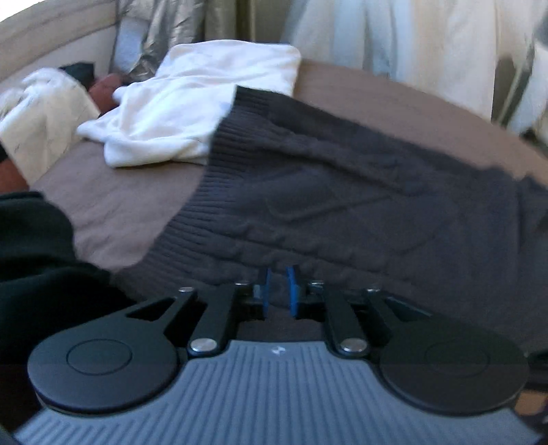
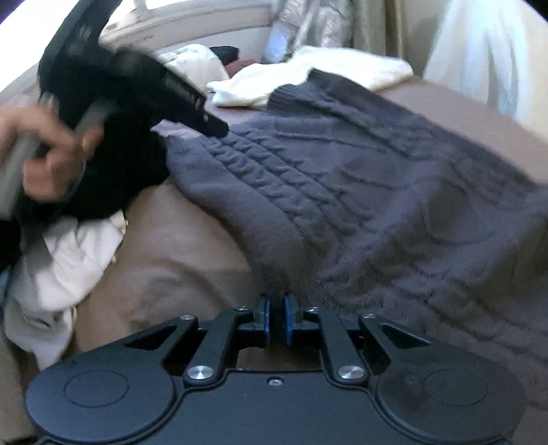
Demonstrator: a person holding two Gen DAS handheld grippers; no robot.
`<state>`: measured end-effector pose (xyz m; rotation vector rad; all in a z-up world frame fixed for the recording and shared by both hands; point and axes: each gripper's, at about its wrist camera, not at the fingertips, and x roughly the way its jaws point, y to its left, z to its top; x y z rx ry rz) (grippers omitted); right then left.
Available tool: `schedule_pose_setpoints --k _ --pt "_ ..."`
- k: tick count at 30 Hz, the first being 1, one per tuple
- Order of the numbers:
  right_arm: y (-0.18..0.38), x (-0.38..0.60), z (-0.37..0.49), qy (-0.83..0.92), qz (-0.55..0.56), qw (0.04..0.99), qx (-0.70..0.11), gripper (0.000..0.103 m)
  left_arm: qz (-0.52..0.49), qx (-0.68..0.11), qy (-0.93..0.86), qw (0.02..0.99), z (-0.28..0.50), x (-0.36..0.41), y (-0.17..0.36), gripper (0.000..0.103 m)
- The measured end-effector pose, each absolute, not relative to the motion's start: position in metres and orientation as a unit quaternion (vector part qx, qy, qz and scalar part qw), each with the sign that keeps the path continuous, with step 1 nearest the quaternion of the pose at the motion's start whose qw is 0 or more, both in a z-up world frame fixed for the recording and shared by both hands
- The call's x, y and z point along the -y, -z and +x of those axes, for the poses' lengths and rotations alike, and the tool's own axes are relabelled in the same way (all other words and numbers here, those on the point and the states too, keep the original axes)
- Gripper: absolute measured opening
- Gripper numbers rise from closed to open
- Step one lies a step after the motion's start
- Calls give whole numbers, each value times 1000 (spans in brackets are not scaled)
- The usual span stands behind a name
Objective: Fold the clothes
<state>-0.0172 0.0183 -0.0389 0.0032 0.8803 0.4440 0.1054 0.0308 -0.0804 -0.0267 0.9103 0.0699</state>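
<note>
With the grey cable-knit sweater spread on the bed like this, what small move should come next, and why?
Probably close the right gripper on the grey sweater edge bunched at its tips: the jaws stand slightly apart, and the left gripper holds nothing.

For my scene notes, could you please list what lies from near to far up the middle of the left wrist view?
Left claw → dark grey cable-knit sweater → white folded garment → pale curtains.
</note>
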Motion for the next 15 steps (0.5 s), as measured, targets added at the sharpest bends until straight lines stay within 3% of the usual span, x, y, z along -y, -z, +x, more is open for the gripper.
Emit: schedule_pose_setpoints --k 1,6,8,9,11,15 --pt "36 -12 -18 -220 18 880 -421 26 8 -455 -44 889 110 -24 93 28" --pt "4 35 -36 -203 53 895 -393 26 99 -475 -73 871 97 0 106 35" --pt "-12 62 -46 -173 51 908 -379 32 125 -462 -80 874 92 9 96 35" --pt "-18 78 -50 -146 48 914 -375 37 118 -457 -74 878 92 10 91 35" --pt "-24 123 -56 -48 37 918 -391 59 77 -452 -42 888 94 19 77 35" --pt "-27 207 -61 176 14 883 -435 61 23 -429 29 903 110 57 48 38"
